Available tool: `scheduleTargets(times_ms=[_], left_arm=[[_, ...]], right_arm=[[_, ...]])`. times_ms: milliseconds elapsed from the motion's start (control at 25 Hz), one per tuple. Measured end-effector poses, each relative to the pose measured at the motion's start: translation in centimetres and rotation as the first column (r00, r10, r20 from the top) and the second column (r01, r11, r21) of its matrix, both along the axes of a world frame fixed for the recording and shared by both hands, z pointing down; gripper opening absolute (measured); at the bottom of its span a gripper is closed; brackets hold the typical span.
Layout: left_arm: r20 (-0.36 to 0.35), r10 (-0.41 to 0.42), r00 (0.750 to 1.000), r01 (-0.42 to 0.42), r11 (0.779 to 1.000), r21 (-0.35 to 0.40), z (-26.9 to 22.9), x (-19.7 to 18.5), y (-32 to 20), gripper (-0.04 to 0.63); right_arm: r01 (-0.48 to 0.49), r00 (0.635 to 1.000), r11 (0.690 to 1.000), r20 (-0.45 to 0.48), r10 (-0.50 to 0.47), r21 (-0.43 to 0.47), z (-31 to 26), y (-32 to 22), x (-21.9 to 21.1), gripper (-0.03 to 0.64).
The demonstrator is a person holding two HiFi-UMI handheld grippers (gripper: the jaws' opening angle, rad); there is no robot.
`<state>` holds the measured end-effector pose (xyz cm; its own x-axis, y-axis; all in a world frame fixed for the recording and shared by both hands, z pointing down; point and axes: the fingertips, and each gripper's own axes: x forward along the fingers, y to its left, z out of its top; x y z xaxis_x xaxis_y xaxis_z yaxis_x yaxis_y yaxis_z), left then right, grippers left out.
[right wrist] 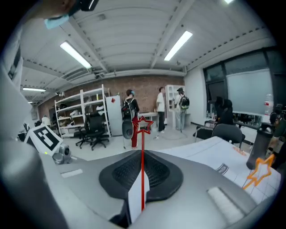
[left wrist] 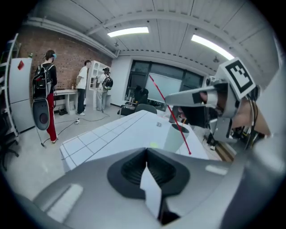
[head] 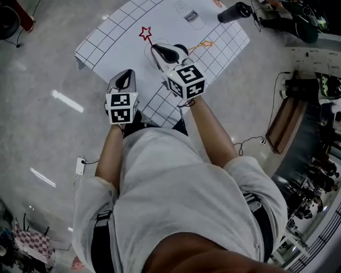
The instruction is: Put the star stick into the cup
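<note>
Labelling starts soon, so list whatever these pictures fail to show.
Cup: in the head view, almost wholly hidden behind the right gripper.
Cup's inside: in the left gripper view, hidden by its own wall.
Orange star stick: in the right gripper view, lower end hidden behind the gripper's body.
Printed label: head view, too small to read.

Floor [head: 48, 80] glossy, reflective; gridded table cover [head: 120, 32] matt white; right tongs [right wrist: 142, 154] pads [right wrist: 161, 172] ribbed matt black.
</note>
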<state>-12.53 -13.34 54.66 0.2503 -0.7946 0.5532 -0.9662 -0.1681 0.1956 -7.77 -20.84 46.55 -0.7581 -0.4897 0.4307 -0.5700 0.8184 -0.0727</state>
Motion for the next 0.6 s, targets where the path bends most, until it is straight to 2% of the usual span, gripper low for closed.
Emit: scheduleTargets(times_ms=[120, 280, 440, 600], left_arm=[[-0.008, 0.035, 0.999, -0.035, 0.998, 0.055, -1.8, 1.6, -1.7, 0.003], [-0.005, 0.081, 0.997, -0.081, 0.994, 0.074, -3.4, 3.6, -3.3, 0.003], [0.002, 0.110, 0.994, -0.110, 0.990, 0.084, -4.5, 4.9, -4.0, 0.003], [0.006, 0.122, 0.993, -0.122, 0.990, 0.072, -4.5, 5.4, -4.4, 0.003]], right_arm=[[-0.063, 0.992, 0.995, 0.111, 0.053, 0.083, -4.8, -1.6, 2.3, 0.017], [-0.148, 0.968, 0.983, 0.221, 0.121, 0.110, -8.3, -3.5, 5.2, 0.017], [-0.207, 0.952, 0.969, 0.258, 0.167, 0.137, -8.8, -4.7, 7.1, 0.017], [-0.216, 0.948, 0.961, 0.273, 0.163, 0.175, -8.5, -5.3, 7.7, 0.017]])
